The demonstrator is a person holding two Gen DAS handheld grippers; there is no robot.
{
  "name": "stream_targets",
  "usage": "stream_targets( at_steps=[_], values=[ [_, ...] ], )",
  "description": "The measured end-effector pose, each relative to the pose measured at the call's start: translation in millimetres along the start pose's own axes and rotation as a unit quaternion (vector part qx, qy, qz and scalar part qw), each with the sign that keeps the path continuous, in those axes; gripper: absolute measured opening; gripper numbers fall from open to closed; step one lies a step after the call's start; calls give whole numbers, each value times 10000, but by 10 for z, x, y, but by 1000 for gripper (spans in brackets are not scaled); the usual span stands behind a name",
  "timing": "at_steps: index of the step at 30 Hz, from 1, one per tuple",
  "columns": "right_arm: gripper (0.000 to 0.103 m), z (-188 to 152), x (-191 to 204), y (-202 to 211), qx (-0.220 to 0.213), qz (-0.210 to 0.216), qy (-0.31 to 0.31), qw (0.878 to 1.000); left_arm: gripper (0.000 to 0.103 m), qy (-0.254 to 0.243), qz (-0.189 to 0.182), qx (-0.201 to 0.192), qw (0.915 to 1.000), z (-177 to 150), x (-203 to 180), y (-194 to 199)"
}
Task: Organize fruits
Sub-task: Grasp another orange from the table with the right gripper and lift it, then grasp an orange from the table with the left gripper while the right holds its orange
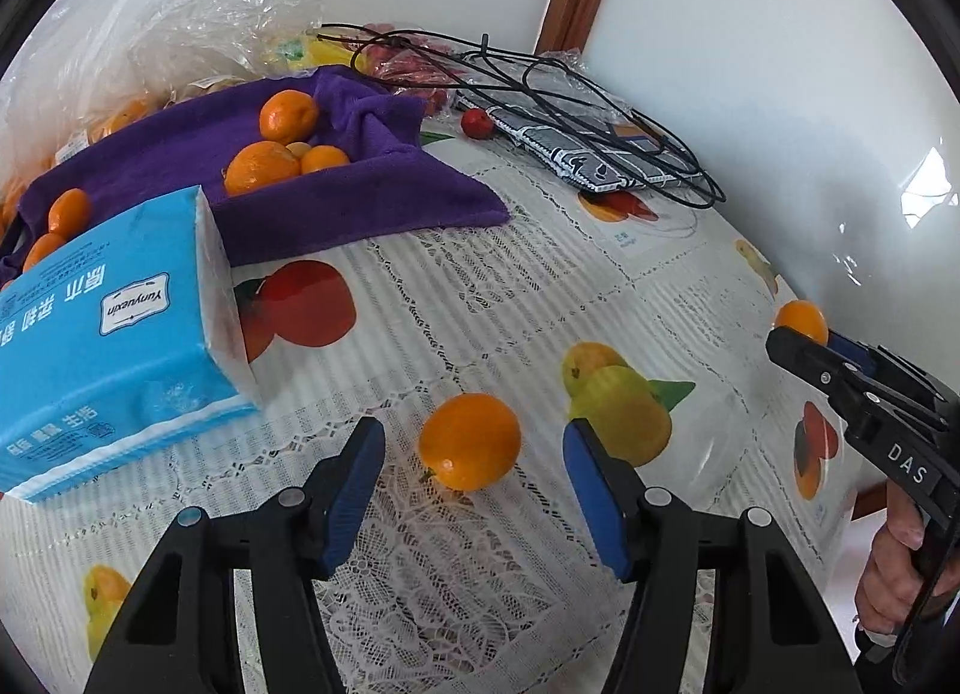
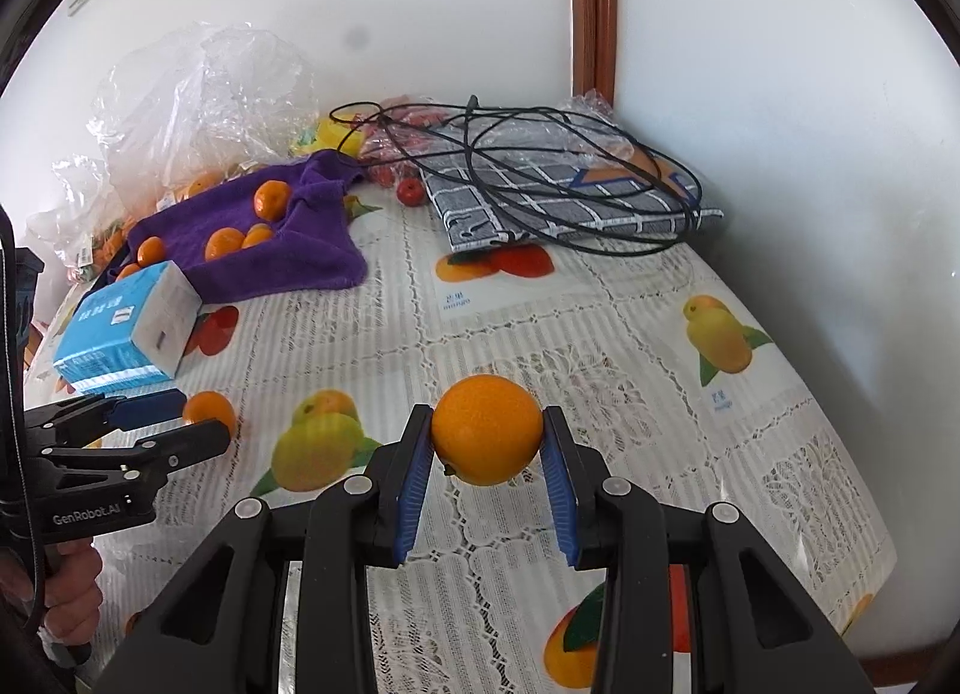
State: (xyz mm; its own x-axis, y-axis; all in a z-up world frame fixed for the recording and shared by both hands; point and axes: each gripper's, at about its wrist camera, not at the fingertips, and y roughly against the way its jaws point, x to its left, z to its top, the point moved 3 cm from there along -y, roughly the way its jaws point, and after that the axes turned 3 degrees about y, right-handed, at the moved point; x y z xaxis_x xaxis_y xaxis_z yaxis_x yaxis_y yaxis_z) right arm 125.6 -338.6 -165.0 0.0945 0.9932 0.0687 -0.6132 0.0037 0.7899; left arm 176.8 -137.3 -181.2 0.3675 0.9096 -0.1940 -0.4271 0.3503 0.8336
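We've got the right gripper (image 2: 487,454) clamped on an orange (image 2: 487,429) above the tablecloth (image 2: 600,334). Left gripper (image 1: 474,454) spread wide w/ a second orange (image 1: 469,441) lying btwn its pads.

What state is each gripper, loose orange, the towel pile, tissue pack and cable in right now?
Right gripper: shut on held orange.
Left gripper: open, jaws straddling loose orange, not touching.
Loose orange: resting on tablecloth.
Purple towel: bunched, oranges on it.
Tissue pack: lying tilted, one end on the towel.
Black cable: tangled over checked cloth.
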Motion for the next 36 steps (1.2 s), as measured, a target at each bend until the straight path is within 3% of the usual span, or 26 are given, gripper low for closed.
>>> stream_targets(
  at_steps=[3,4,12,18,26,31,36],
  values=[
    [36,-20,24,-32,36,30,38,10000,34,-21,107,-44,9999,7,-9,-46],
    [36,-24,39,-42,44,42,52,10000,33,-44,142,-51,9999,10,-10,-52],
    [36,-19,413,-70,58,348,328,9988,33,91,285,-189,9994,-91,240,186],
    [36,-35,951,-122,33,694,610,9957,33,528,737,-425,9950,-332,826,541],
    [36,-93,1669,-271,57,1001,939,9905,33,1333,1195,-623,9819,-734,1600,873],
    [36,-81,1915,-299,-100,858,1105,9901,33,1551,1353,-824,9751,-811,1795,925],
    [36,-84,1932,-374,-15,772,1107,9908,33,1579,1183,-902,9762,-832,1829,906]
  ],
)
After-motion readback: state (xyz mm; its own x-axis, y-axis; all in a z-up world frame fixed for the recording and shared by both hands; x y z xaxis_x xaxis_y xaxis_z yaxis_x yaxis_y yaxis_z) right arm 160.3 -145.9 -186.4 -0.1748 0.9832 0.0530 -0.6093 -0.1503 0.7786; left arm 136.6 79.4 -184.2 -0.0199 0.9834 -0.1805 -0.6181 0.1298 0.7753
